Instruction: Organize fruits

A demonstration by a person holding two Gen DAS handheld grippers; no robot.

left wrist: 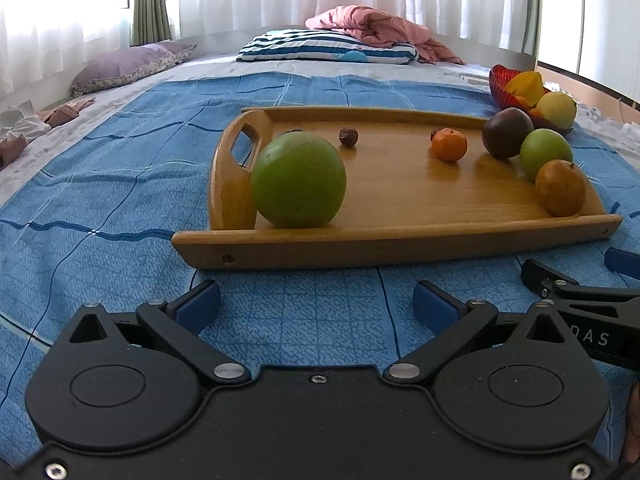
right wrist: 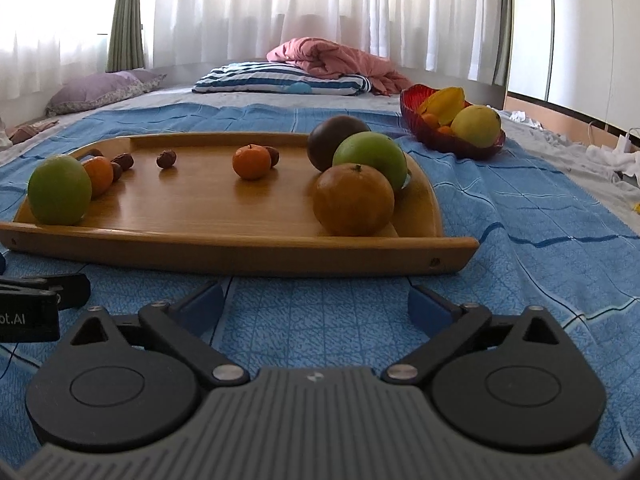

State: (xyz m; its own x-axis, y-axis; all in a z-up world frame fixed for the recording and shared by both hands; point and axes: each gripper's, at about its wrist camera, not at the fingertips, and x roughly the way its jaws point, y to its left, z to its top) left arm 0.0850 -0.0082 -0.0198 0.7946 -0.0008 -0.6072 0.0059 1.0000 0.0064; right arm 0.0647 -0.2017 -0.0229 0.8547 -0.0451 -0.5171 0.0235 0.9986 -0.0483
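Note:
A wooden tray (left wrist: 400,236) (right wrist: 240,248) lies on a blue blanket. On it sit a big green fruit (left wrist: 298,182) (right wrist: 59,190) at the left end, a small tangerine (left wrist: 449,145) (right wrist: 251,162) in the middle, small brown dried fruits (left wrist: 348,137) (right wrist: 166,159), and at the right end a dark purple fruit (left wrist: 507,133) (right wrist: 334,140), a green fruit (left wrist: 545,152) (right wrist: 372,158) and an orange (left wrist: 560,188) (right wrist: 353,199). My left gripper (left wrist: 318,306) and my right gripper (right wrist: 316,306) stand open over the blanket, just short of the tray's near rim, nothing between their fingers.
A red glass bowl (left wrist: 500,80) (right wrist: 416,108) with a starfruit, a yellow fruit and small oranges stands beyond the tray's right end. A striped pillow (right wrist: 276,78), a pink quilt (right wrist: 332,58) and a purple pillow (left wrist: 124,66) lie farther back, before white curtains.

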